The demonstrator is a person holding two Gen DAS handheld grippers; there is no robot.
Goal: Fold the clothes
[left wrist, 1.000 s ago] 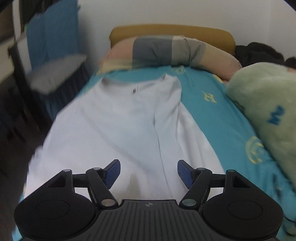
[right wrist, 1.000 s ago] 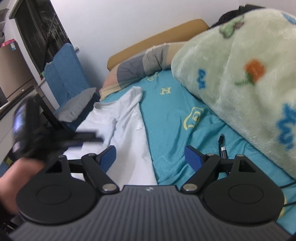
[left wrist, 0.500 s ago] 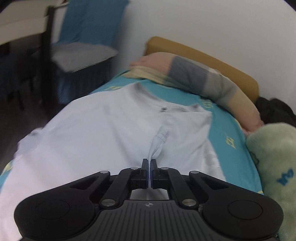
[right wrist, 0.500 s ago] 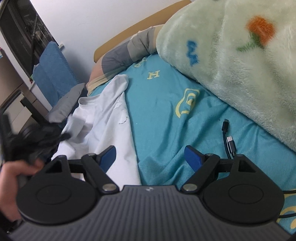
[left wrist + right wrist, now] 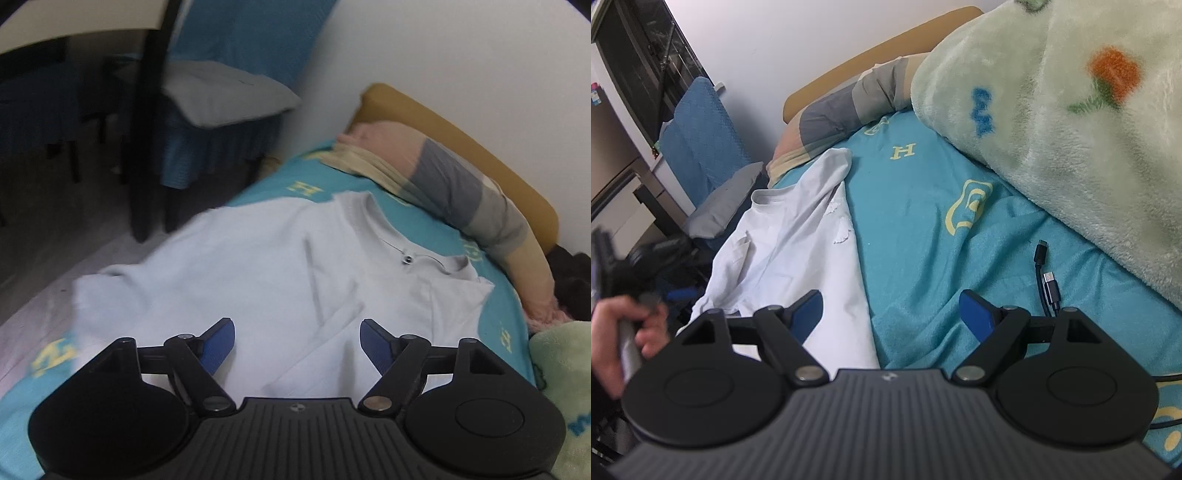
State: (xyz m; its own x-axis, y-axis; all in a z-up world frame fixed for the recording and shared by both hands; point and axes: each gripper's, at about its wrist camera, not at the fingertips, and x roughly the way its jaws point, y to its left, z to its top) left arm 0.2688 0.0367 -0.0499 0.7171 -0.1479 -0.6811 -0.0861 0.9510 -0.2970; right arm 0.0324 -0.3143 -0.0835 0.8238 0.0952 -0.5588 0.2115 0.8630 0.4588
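A white T-shirt [image 5: 266,273] lies spread on the teal bed sheet [image 5: 491,325], its collar toward the striped pillow and one side folded over the middle. My left gripper [image 5: 297,341] hovers over the shirt's lower part, its jaws opening, with no cloth pinched between the blue pads. In the right wrist view the same shirt [image 5: 798,236] lies left of centre. My right gripper [image 5: 892,314] stands open above the shirt's right edge and the bare sheet [image 5: 923,221], holding nothing. A hand [image 5: 624,332] at the left edge grips the other tool.
A striped bolster pillow [image 5: 443,184] lies against the mustard headboard [image 5: 480,155]. A fluffy green blanket [image 5: 1071,110] fills the right side of the bed. A black USB cable [image 5: 1047,280] lies on the sheet. A blue chair [image 5: 229,99] with a grey cushion stands beside the bed.
The left gripper closed on a fold of the shirt, carried it sideways across the garment, then opened and let it drop. The right gripper stayed open and sank slightly.
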